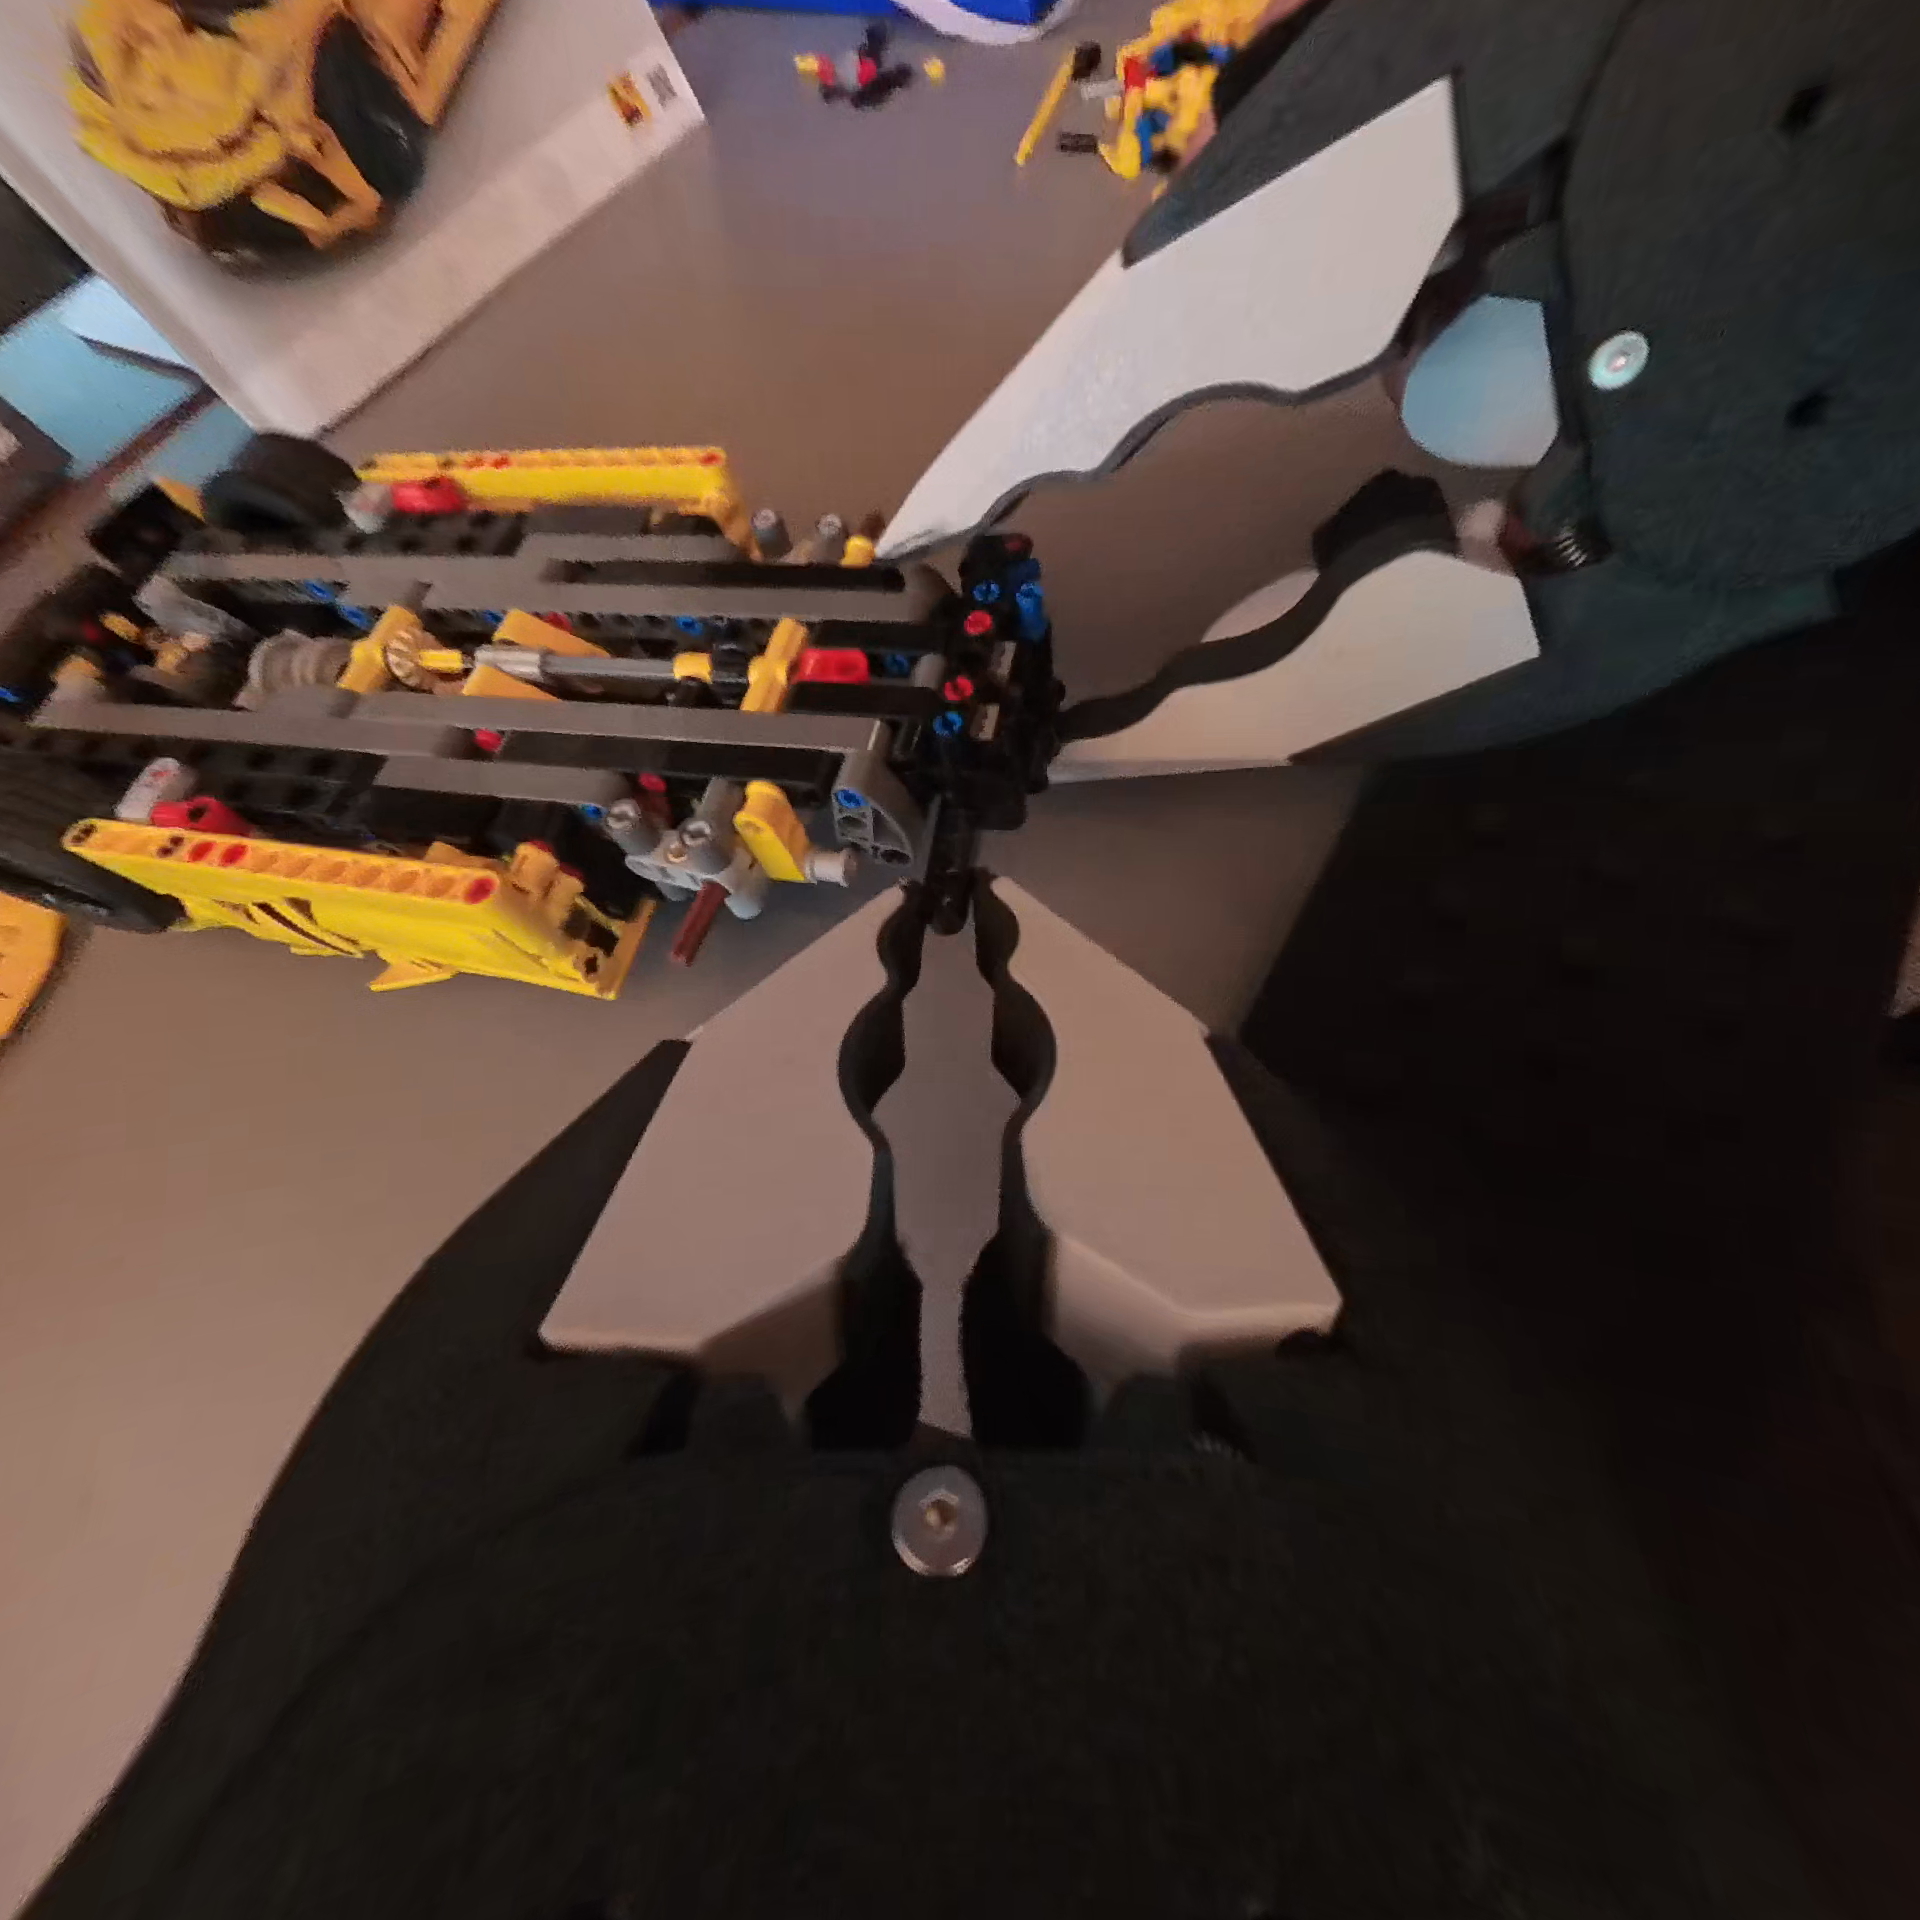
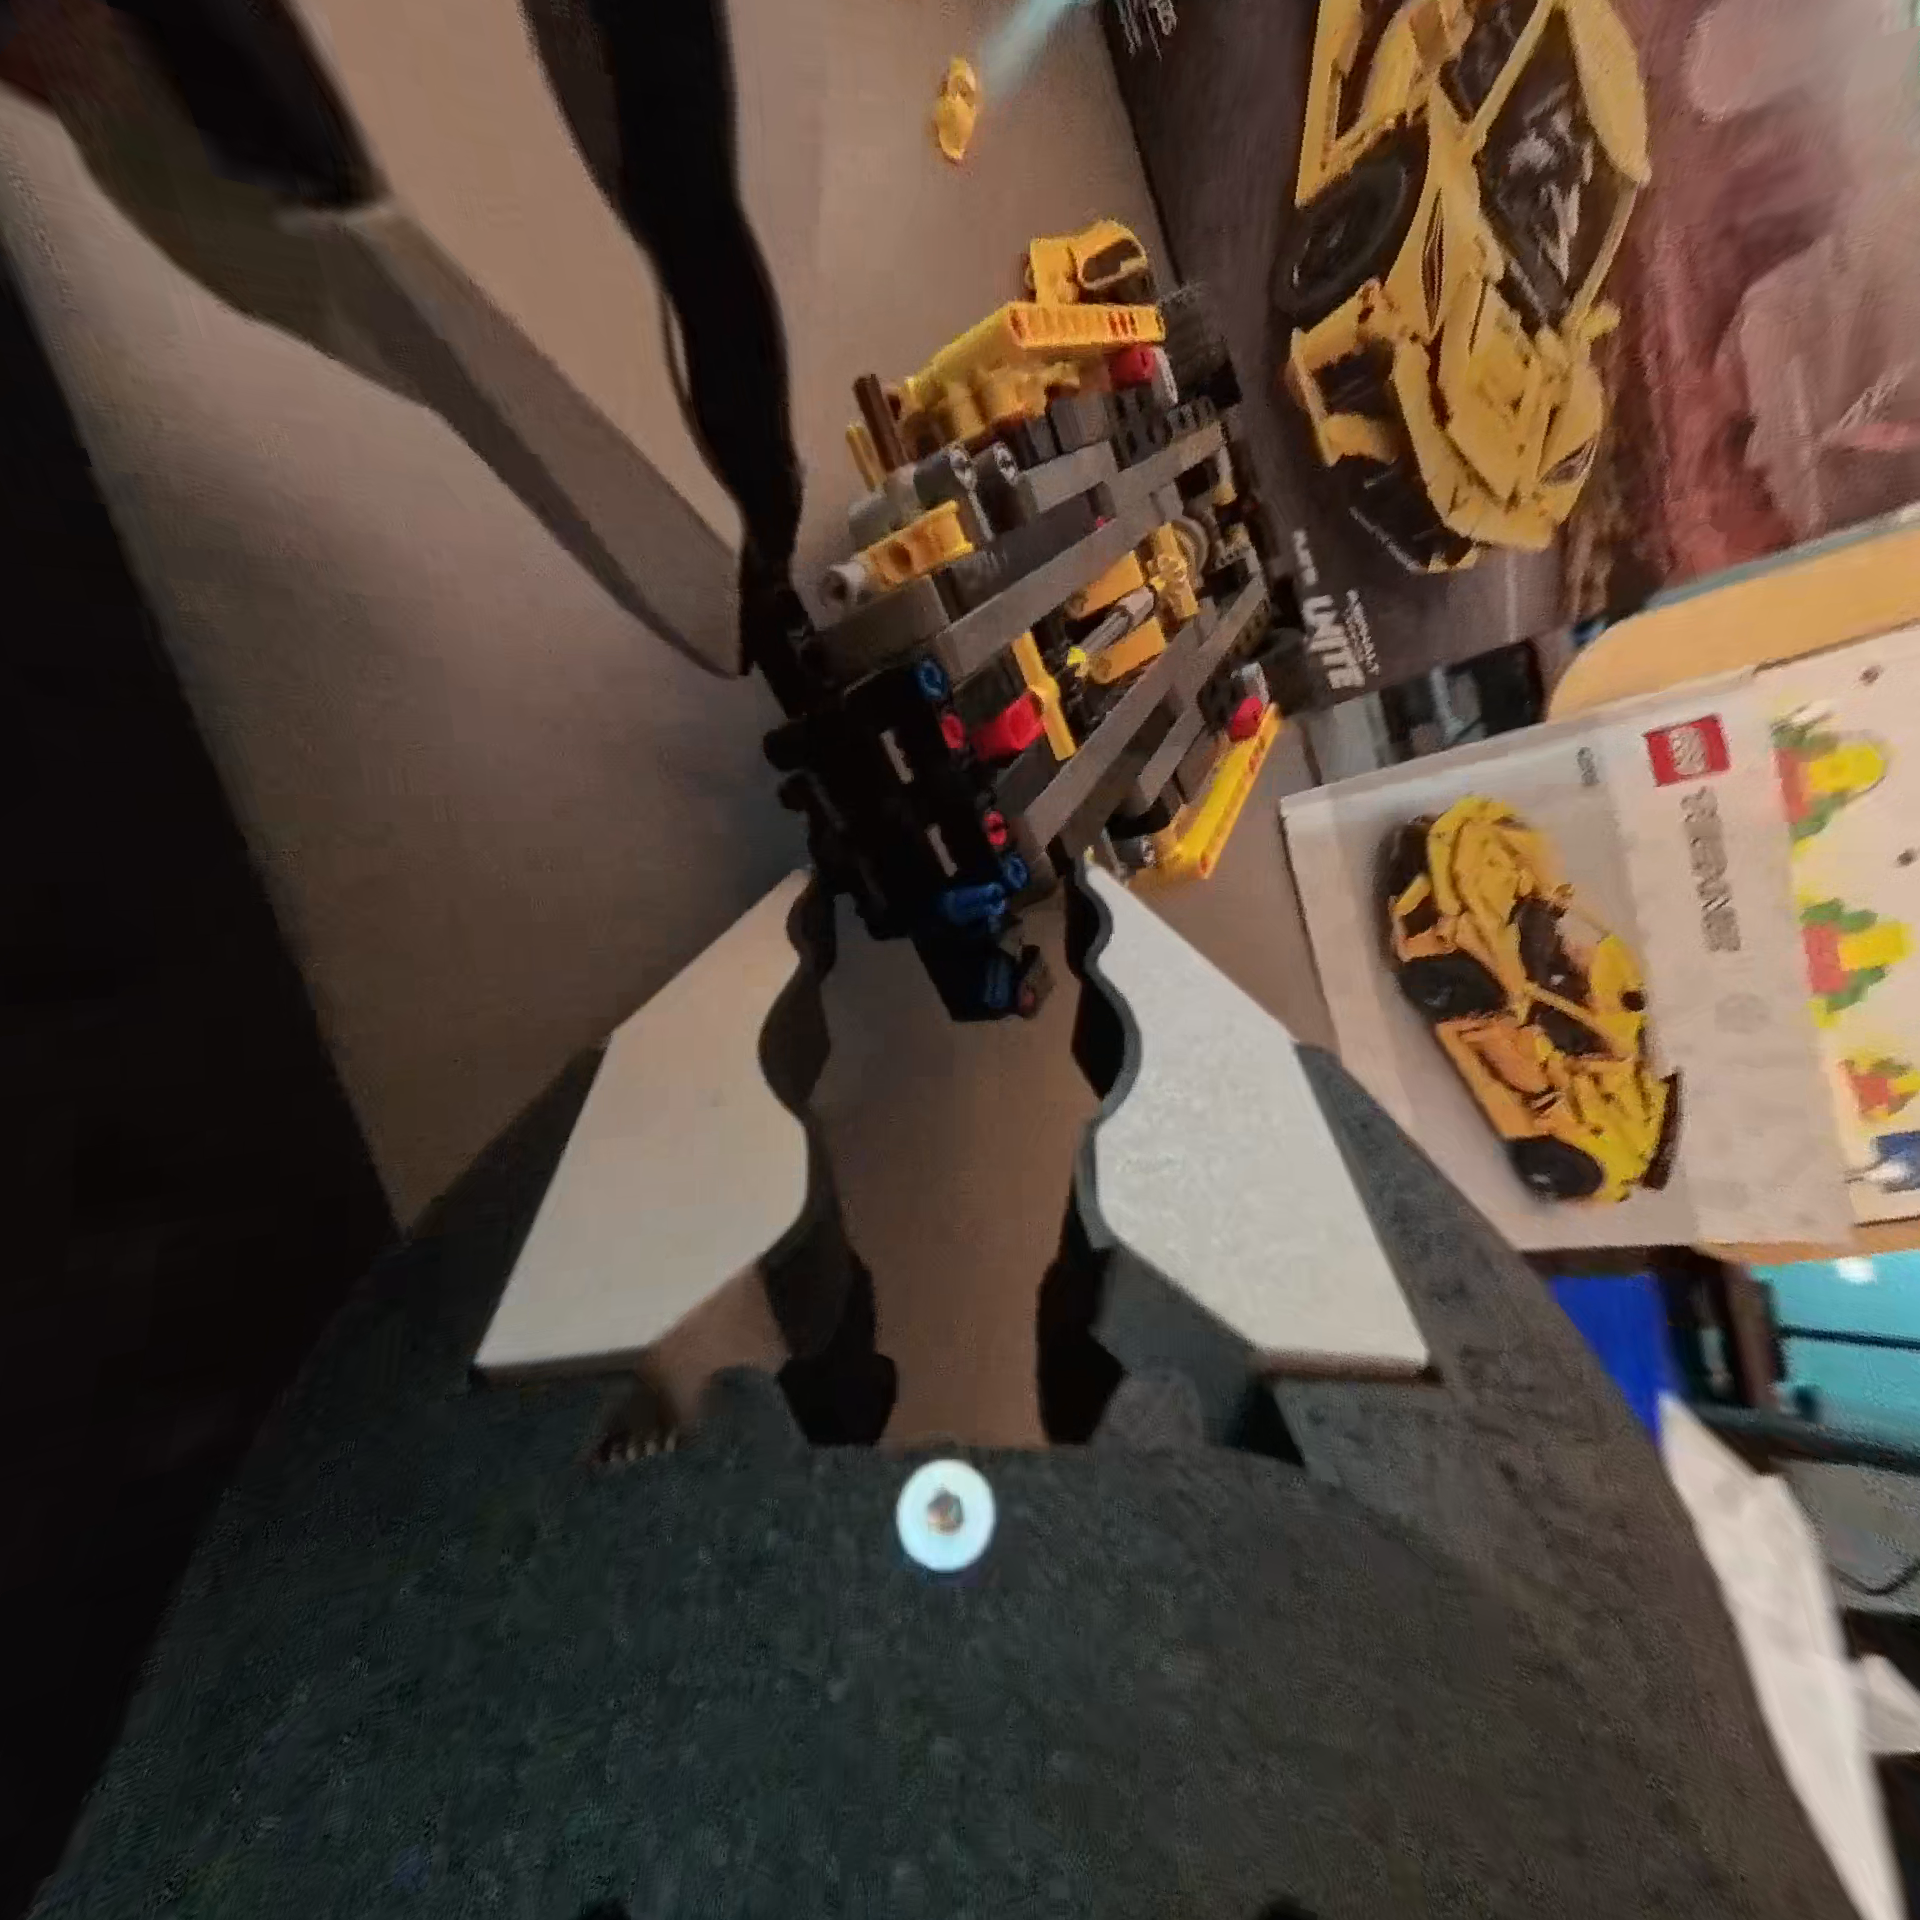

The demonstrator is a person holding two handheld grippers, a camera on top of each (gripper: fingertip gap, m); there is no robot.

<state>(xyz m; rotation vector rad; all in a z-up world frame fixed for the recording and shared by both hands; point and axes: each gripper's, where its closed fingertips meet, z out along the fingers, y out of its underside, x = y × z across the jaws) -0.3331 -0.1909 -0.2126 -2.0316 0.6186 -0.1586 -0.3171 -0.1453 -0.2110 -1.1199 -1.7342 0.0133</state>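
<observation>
Here both claws grip the brick chassis [image 1: 499, 686] over a grey table [image 1: 260, 1195].

A hobby table [image 1: 883, 312] indoors: a half-built brick car model [image 1: 499, 707], loose bricks [image 1: 1143, 94], an instruction booklet [image 2: 1558, 987] and the set's box [image 2: 1507, 312].

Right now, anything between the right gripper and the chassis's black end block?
Nothing visible. The end block sits between the right gripper's fingers; whether they touch it is unclear. The left gripper pinches a thin black part at the same end, outside that gap.
</observation>
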